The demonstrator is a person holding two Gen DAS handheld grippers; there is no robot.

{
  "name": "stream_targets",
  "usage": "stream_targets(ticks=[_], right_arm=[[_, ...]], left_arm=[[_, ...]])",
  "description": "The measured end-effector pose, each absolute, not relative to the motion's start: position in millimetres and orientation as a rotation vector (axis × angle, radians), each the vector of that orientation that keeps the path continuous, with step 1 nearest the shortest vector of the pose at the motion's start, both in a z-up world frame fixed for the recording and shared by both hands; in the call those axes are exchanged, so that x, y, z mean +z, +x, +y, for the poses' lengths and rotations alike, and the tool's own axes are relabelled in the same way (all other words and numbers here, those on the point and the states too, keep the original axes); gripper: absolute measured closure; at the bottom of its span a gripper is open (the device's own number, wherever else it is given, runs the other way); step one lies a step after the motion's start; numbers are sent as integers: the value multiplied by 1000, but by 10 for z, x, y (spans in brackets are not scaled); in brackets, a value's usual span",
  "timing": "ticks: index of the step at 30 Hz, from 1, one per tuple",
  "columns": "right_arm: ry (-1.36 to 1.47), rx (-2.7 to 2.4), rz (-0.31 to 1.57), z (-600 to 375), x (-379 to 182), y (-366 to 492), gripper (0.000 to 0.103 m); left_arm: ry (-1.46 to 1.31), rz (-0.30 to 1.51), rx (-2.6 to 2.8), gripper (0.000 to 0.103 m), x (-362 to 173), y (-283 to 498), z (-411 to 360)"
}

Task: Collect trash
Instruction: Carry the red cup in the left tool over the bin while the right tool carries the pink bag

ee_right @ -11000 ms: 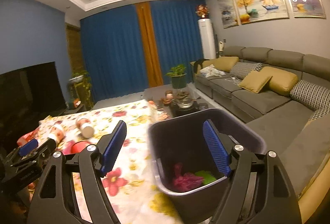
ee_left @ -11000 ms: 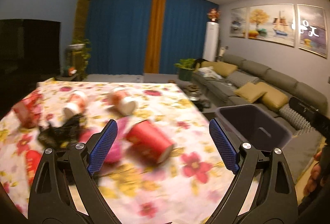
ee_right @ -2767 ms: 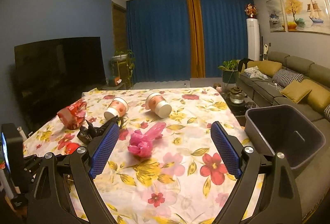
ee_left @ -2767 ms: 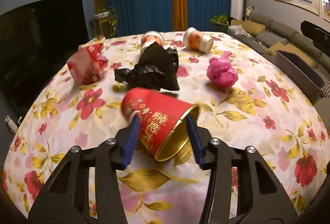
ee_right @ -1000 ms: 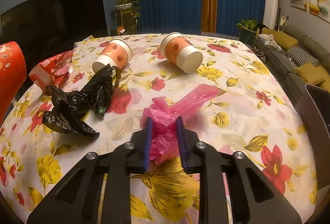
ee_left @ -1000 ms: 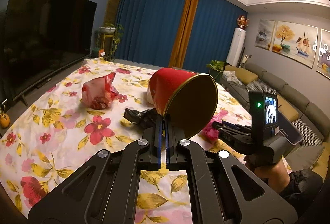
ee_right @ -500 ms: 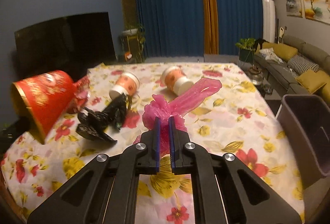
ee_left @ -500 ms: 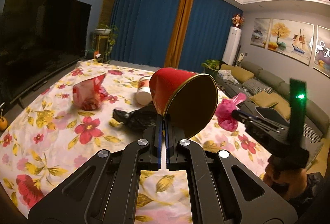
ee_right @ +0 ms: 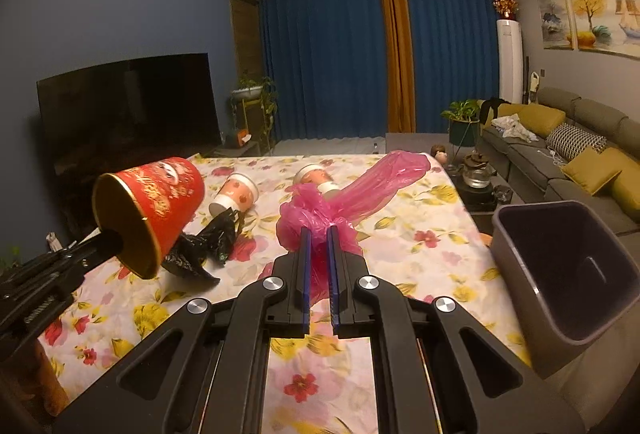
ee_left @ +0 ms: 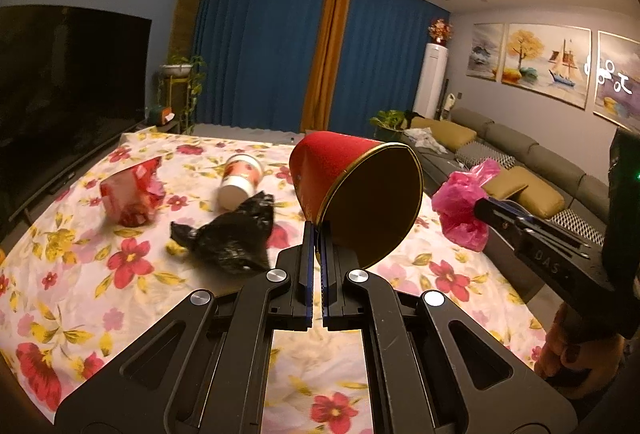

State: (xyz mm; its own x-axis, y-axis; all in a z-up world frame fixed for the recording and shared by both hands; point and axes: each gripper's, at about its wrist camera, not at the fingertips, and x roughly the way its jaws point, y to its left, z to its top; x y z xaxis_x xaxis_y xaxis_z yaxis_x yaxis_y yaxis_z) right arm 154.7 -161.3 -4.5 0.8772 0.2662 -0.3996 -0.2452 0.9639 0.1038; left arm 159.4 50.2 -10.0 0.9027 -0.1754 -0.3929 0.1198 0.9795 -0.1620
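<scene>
- Cup [ee_left: 332,170], centre of the left wrist view: red outside, gold rim and inside, gold lettering.
- Plastic bag [ee_right: 344,202], centre of the right wrist view: bright pink.
- Crumpled bag [ee_left: 234,234], left of centre: black.
- Tablecloth [ee_left: 80,274], lower left: white with red flowers and yellow leaves.
- Bin [ee_right: 560,266], lower right: dark grey.
- Curtains [ee_right: 332,58], upper middle: deep blue with an orange strip.
- Gripper pads [ee_right: 305,266]: blue.

Dim, warm ceiling-lit room; fisheye edges bent, dark.
</scene>
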Motion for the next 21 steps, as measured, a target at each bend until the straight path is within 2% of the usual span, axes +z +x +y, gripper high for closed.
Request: stream_targets(ticks=[21], right_arm=[[67, 184, 370, -2068, 118, 1233, 95]], left_arm=[[-90, 413, -237, 101, -9, 1667, -83]])
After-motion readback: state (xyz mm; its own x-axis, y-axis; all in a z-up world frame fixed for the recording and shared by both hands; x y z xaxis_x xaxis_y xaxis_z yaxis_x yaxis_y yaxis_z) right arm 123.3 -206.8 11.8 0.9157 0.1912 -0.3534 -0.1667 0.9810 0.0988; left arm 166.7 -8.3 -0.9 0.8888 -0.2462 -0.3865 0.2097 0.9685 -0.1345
